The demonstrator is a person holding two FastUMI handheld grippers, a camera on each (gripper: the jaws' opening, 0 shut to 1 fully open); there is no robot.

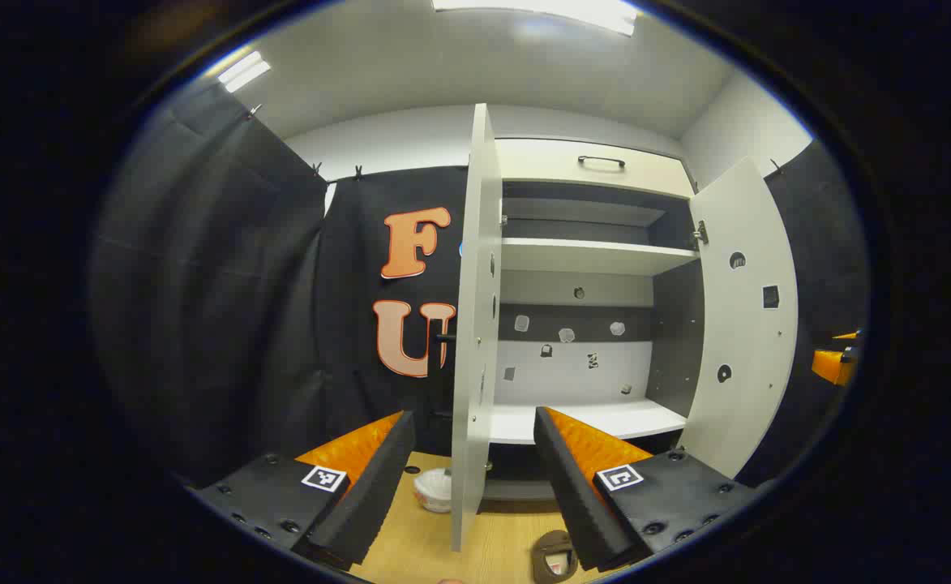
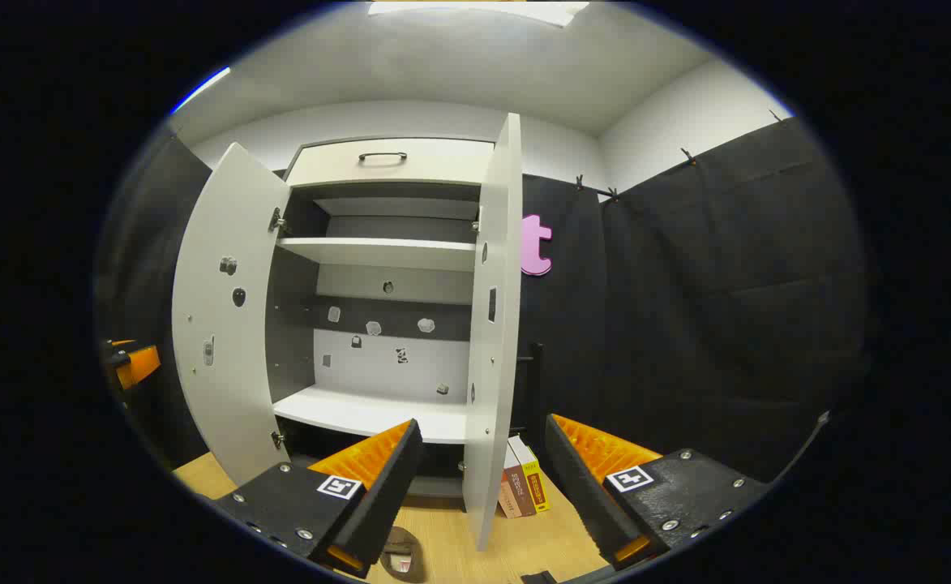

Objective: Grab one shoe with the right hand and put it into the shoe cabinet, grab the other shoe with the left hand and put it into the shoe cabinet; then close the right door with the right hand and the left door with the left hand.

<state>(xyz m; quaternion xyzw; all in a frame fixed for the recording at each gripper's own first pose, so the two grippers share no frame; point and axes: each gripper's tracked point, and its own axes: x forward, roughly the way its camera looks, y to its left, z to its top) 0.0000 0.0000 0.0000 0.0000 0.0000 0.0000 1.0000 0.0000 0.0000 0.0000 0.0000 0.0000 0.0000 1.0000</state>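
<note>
Both pairs of tongs stand wide apart and hold nothing: the left tongs [image 1: 471, 478] at the bottom of the left gripper view, the right tongs [image 2: 479, 487] at the bottom of the right gripper view. Between the fingers of the left pair, at the lower middle of the frame, the pale wooden floor [image 1: 426, 539] shows a brown slip-on shoe [image 1: 554, 556] with a light insole, lying low near the bottom edge; the same shoe [image 2: 400, 553] shows at the bottom of the right gripper view, just beside the left finger. A white shoe [image 1: 434, 490] lies on the floor left of the door's edge. The white shoe cabinet with grey inner walls [image 1: 589, 258] has both doors open; its lower white shelf [image 1: 605, 418] is bare. Neither shoe is put away yet. I judge the shoes light and soft, so the upper may fold under pressure; the firmer heel rim or the side wall above the sole seems the best place to grip. Some upright books [image 2: 524, 487] stand at the lower middle of the right gripper view, near the right door [image 2: 495, 324].
</note>
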